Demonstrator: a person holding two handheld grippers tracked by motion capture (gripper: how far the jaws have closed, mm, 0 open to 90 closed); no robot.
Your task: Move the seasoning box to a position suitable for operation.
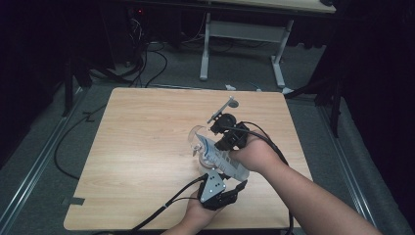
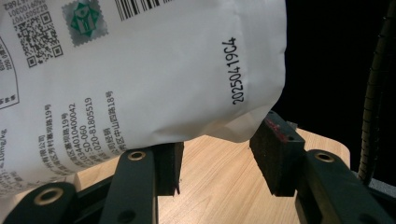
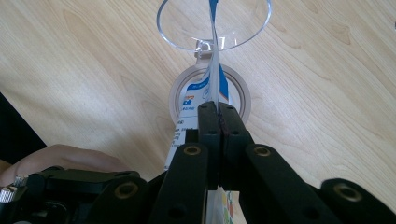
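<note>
You're holding a white refill pouch (image 1: 222,159) tilted over a clear cup (image 3: 214,23), w/ your right gripper (image 3: 218,108) clamped tight on its top edge and left gripper (image 2: 215,161) half-open under its bottom corner; next, prob. keep tipping to pour.

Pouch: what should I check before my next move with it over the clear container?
1. Right tongs clamped on the pouch edge: ok, jaws shut on it.
2. Left tongs gripping the pouch bottom: not ok, jaws open, bottom edge just above the pads.
3. Pouch lined up with the clear container: ok, its edge points at it in the right gripper view.
4. Pouch opened: cannot tell.
5. Container resting on the table: cannot tell.
</note>
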